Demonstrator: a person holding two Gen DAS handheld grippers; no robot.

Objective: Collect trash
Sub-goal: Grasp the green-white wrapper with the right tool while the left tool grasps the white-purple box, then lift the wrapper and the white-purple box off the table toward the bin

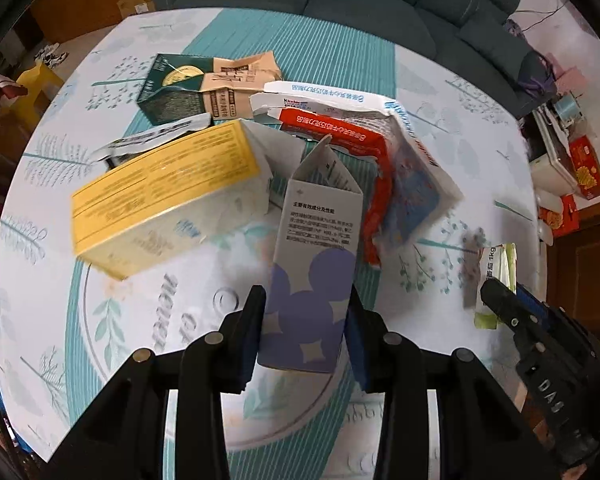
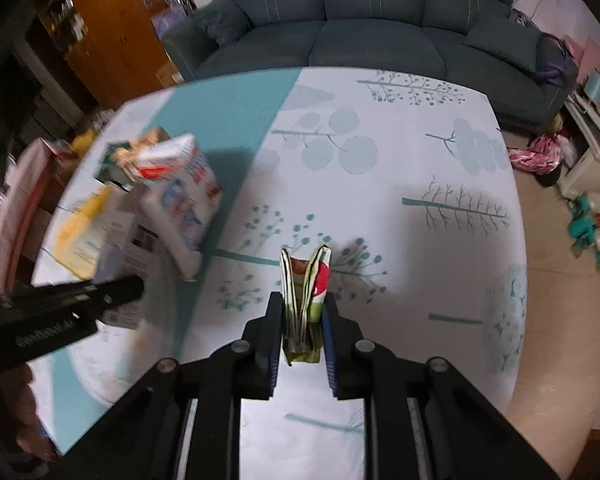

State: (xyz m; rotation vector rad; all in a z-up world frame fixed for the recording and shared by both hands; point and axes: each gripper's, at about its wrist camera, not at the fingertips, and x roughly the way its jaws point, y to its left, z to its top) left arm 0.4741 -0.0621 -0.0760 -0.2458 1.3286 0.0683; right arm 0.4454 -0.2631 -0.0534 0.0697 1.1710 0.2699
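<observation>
The left gripper (image 1: 306,320) clamped a grey carton (image 1: 314,264) with purple circles, one finger on each side. Just beyond its tips lay a yellow box (image 1: 160,196) and a torn red-and-white box (image 1: 364,136) on the table (image 1: 440,92). The right gripper (image 2: 302,316) pinched a folded green wrapper (image 2: 306,292), upright between its fingers.

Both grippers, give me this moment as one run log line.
left gripper: shut on purple-dotted carton | right gripper: shut on folded green wrapper | yellow box, torn Kinder box: on table
</observation>
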